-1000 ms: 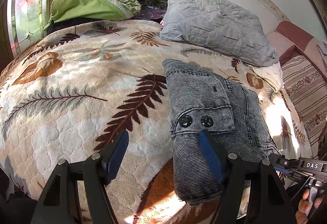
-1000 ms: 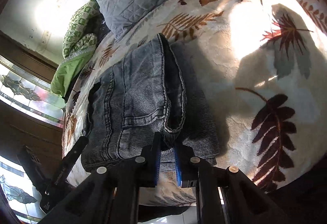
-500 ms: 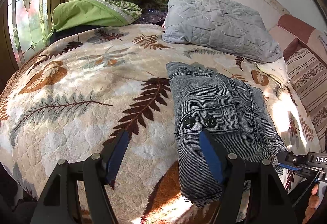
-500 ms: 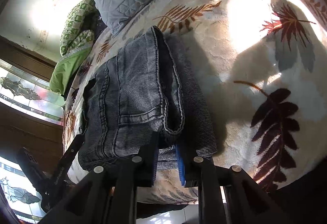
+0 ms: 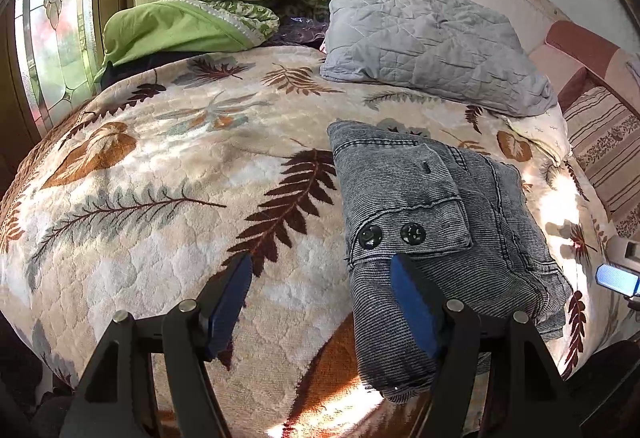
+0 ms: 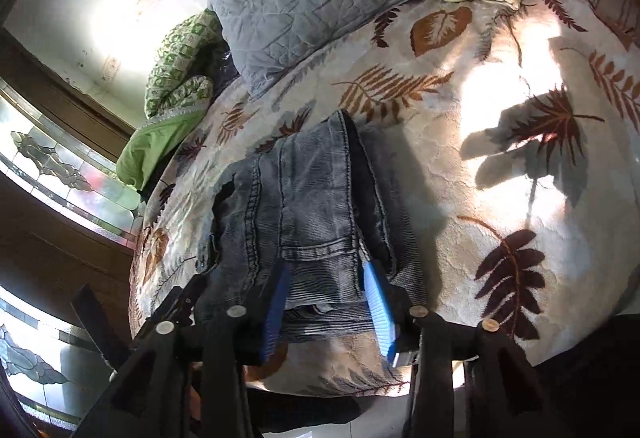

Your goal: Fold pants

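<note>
Pants: the grey denim pants (image 5: 432,222) are seen folded into a compact stack on the leaf-patterned blanket (image 5: 160,198), in front of the grey pillow (image 5: 428,38) and close to the blanket's near edge.

Right gripper: the right gripper (image 6: 326,302) was clamped on the near edge of the pants a second ago; its jaws have just been opening, and the blue pads now stand apart on either side of the folded edge. The denim is seen between them, but it is no longer pinched.

Left gripper: the left gripper (image 5: 320,298) is held wide apart and empty beside the pants, away from the pillow; one pad overlaps the stack's edge in the view, and no grasp is shown. Its pose is unchanged from a second ago.

Change: the last grip on the pants is released, and the stack keeps its shape.

Meaning for the task: the fold is judged to be laid down and essentially finished; at most, a loose near corner might be tidied.

Risk: a rising pad could drag the top layer open.
</note>
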`<state>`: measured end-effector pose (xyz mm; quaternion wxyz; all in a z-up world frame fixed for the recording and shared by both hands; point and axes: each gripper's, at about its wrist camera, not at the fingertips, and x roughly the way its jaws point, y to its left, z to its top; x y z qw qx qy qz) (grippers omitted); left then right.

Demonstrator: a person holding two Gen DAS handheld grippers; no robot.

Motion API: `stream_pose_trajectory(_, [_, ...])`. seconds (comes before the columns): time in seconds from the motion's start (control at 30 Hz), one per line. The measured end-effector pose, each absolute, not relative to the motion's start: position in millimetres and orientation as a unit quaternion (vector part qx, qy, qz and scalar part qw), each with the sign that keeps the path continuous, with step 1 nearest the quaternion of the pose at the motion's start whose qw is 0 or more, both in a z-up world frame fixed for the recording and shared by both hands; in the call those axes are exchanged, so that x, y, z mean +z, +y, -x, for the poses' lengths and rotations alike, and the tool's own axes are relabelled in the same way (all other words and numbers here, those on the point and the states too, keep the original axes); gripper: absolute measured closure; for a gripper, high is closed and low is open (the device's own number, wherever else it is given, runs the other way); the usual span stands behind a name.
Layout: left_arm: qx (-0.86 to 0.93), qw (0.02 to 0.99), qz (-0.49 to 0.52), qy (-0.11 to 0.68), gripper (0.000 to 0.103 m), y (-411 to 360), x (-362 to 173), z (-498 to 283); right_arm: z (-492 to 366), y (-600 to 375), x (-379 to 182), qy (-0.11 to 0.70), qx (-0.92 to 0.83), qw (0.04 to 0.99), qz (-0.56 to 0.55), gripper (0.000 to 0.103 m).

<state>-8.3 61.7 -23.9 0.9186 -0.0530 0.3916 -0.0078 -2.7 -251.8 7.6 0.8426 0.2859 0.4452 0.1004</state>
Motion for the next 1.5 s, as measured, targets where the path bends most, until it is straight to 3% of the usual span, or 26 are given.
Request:
stream_pose_trajectory(0.03, [-0.008, 0.919, 0.052, 0.391, 0.031, 61, -24, 8, 0, -247, 11, 0.44, 0.109, 0.845, -0.283, 0.043])
stream_pose_trajectory(0.13, [-0.007, 0.919, 0.048, 0.391, 0.031, 61, -24, 8, -12, -228, 12, 0.437, 0.131, 0.85, -0.263, 0.043])
stream_pose_trajectory(0.3, [-0.009, 0.919, 0.052, 0.391, 0.03, 65, -24, 9, -29, -225, -44, 0.51, 0.122, 0.803, -0.283, 0.043])
stream_pose_trajectory(0.53, [-0.005, 0.918, 0.076, 0.388, 0.03, 69, -23, 6, -9, -269, -30, 0.463, 0.118, 0.8, -0.362, 0.043])
stream_pose_trajectory(0.97, [-0.002, 0.917, 0.06, 0.396, 0.026, 61, -31, 5, -25, -252, -57, 0.492, 0.155, 0.765, -0.386, 0.043])
stream_pose_trajectory(1.0, [-0.001, 0.916, 0.06, 0.396, 0.026, 61, -31, 4, -28, -250, -58, 0.493, 0.155, 0.767, -0.381, 0.046])
stream_pose_trajectory(1.03, [0.0, 0.916, 0.061, 0.396, 0.026, 62, -31, 5, -31, -249, -59, 0.499, 0.148, 0.77, -0.369, 0.07])
stream_pose_trajectory(1.07, [-0.002, 0.916, 0.062, 0.397, 0.026, 62, -31, 5, -33, -248, -60, 0.507, 0.14, 0.773, -0.354, 0.086])
stream_pose_trajectory(1.33, [-0.011, 0.935, 0.063, 0.348, 0.026, 58, -1, 14, -16, -234, 1, 0.454, 0.116, 0.859, -0.204, 0.088])
stream_pose_trajectory(1.5, [-0.019, 0.915, -0.02, 0.403, 0.02, 26, -27, 0, -21, -234, -52, 0.51, 0.115, 0.826, -0.211, 0.087])
